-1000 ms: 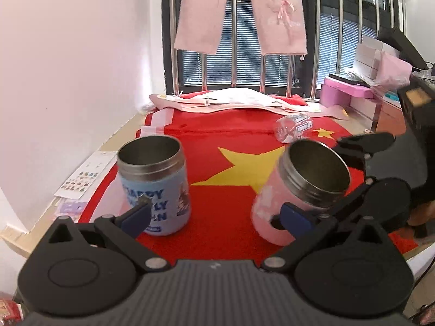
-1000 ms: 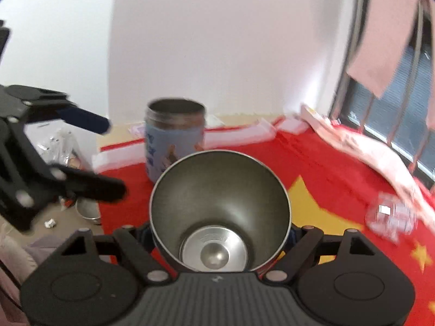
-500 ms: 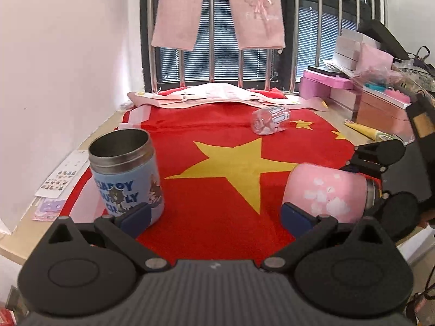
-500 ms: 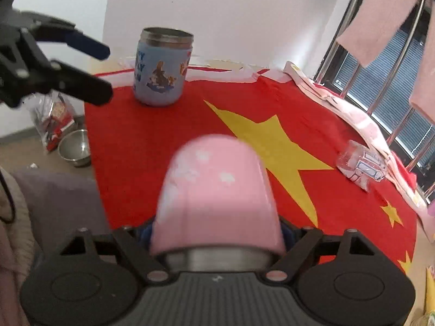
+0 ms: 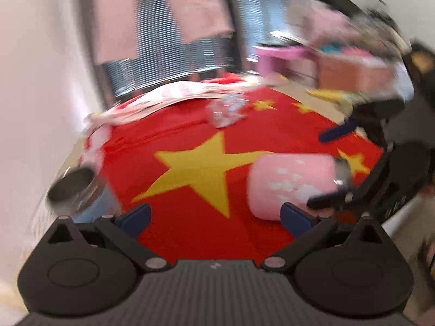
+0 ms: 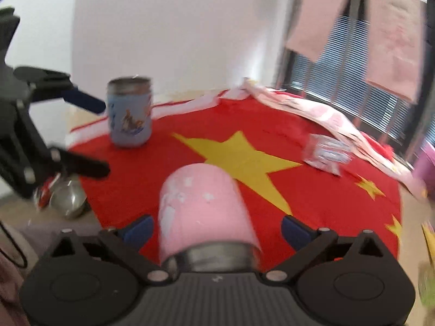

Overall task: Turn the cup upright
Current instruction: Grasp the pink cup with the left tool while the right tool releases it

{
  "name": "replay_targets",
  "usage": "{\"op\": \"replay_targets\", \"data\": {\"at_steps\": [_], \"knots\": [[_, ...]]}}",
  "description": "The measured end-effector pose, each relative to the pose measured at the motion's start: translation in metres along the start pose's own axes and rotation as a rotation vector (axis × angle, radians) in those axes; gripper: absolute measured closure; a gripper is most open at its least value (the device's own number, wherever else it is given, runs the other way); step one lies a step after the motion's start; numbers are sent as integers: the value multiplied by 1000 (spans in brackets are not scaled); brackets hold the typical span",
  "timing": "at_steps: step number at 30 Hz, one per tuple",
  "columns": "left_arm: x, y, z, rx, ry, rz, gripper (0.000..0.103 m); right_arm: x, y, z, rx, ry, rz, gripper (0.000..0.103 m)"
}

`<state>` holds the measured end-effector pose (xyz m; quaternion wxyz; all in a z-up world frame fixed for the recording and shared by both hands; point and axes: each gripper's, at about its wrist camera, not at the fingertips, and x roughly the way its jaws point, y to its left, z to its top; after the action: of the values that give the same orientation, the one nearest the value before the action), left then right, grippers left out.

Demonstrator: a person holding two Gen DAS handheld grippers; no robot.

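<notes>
Lying on its side on the red flag cloth (image 6: 312, 198), the pink cup (image 6: 204, 206) points its steel rim back toward the right tongs (image 6: 214, 226), base away. Half a second ago those tongs were clamped against the cup; now their blue pads (image 6: 295, 229) stand wide, clear of the pink sleeve on both sides, and the cup rests on the cloth alone. From the left wrist view the pink cup (image 5: 292, 184) is on its side with the right tongs (image 5: 330, 168) spread around its rim end. The left tongs (image 5: 214, 217) are wide and empty, as before, though this view has swung and blurred, so the blue cup (image 5: 78, 193) now sits low at the left edge. In the right wrist view the blue cup (image 6: 130, 112) stands upright near the tabletop's far corner, with a clear plastic item (image 6: 327, 153) lying further right.
</notes>
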<state>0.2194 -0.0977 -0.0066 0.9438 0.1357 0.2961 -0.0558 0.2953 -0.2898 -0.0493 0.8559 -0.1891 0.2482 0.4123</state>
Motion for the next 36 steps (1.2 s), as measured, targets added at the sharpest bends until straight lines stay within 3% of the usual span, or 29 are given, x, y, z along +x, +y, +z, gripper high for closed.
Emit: {"op": "replay_targets", "data": {"at_steps": [8, 11, 17, 23, 27, 29, 33, 36], "knots": [[31, -42, 20, 505, 13, -175, 0, -47, 2, -36, 375, -100, -198, 1], [41, -57, 22, 675, 6, -248, 0, -55, 11, -51, 460, -123, -257, 0], [61, -76, 21, 977, 34, -346, 0, -49, 24, -58, 508, -77, -377, 0], [88, -86, 16, 1224, 85, -421, 0, -46, 32, -62, 517, -39, -402, 0], [111, -94, 11, 1321, 146, -466, 0, -45, 29, -68, 541, -29, -418, 0], [115, -96, 16, 1322, 159, -504, 9, -43, 27, -70, 548, -21, -422, 0], [115, -99, 16, 1376, 187, -494, 13, -41, 22, -73, 555, -15, -419, 0], [112, -98, 20, 1278, 238, -494, 13, -42, 19, -75, 561, -25, -410, 0]]}}
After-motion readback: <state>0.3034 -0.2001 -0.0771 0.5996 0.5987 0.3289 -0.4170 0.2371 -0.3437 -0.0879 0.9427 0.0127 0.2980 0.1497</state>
